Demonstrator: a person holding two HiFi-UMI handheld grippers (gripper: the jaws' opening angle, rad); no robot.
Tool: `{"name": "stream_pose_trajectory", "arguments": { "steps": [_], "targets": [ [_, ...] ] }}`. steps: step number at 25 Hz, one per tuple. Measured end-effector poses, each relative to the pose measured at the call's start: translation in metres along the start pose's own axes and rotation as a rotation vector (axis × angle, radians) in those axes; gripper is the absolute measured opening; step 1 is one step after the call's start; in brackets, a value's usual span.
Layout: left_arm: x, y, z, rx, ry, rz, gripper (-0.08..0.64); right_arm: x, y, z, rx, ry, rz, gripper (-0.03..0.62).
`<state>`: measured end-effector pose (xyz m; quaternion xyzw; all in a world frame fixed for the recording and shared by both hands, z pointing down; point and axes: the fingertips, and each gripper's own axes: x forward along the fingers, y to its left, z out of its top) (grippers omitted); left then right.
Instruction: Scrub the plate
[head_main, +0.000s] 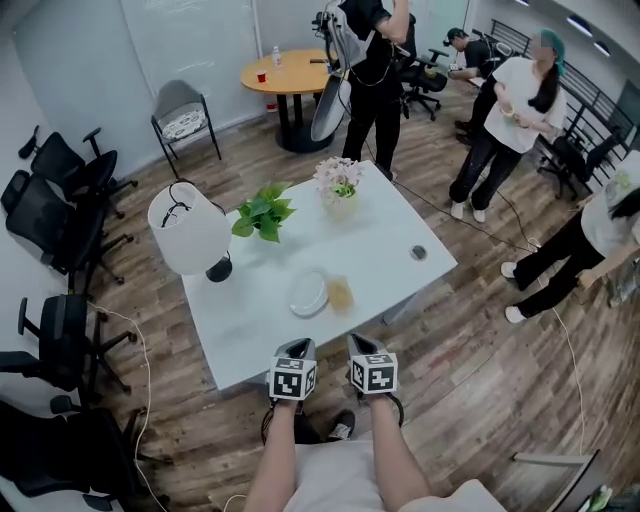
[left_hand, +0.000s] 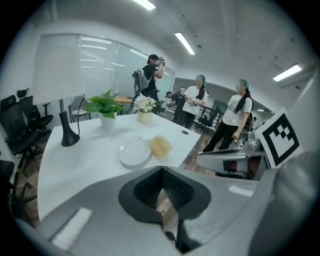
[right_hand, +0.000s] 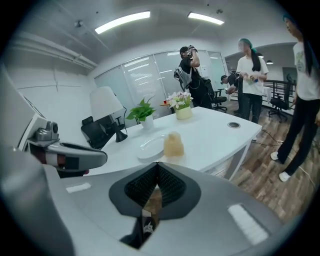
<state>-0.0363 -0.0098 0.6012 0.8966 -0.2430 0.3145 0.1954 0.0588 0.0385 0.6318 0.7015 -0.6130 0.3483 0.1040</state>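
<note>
A white plate (head_main: 308, 293) lies on the white table (head_main: 400, 235) near its front edge, with a yellowish sponge (head_main: 340, 293) right beside it on its right. My left gripper (head_main: 297, 348) and right gripper (head_main: 361, 344) hover side by side just off that front edge, short of both objects. In the left gripper view the plate (left_hand: 135, 151) and sponge (left_hand: 160, 145) lie ahead of the left gripper (left_hand: 161, 170), whose jaws meet on nothing. The right gripper (right_hand: 157, 164) is likewise shut and empty, with the plate (right_hand: 151, 146) and sponge (right_hand: 173, 144) ahead of it.
On the table stand a white lamp (head_main: 190, 232), a potted green plant (head_main: 263, 212) and a vase of flowers (head_main: 339, 190); a cable grommet (head_main: 418, 252) sits at the right. Office chairs (head_main: 60, 200) line the left. Several people (head_main: 510, 110) stand at the right and back.
</note>
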Motion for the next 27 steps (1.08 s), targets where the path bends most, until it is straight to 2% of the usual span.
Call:
{"name": "stream_pose_trajectory", "arguments": {
  "steps": [10, 19, 27],
  "targets": [
    [-0.012, -0.021, -0.013, 0.050, -0.018, -0.001, 0.001, -0.023, 0.004, -0.011, -0.057, -0.028, 0.062, 0.023],
    [-0.013, -0.023, -0.013, 0.064, -0.025, -0.003, 0.001, -0.027, 0.006, -0.018, -0.074, -0.029, 0.076, 0.023],
    [-0.004, -0.031, -0.011, 0.075, -0.014, -0.014, 0.001, -0.030, -0.001, -0.010, -0.089, -0.040, 0.075, 0.023]
  ]
}}
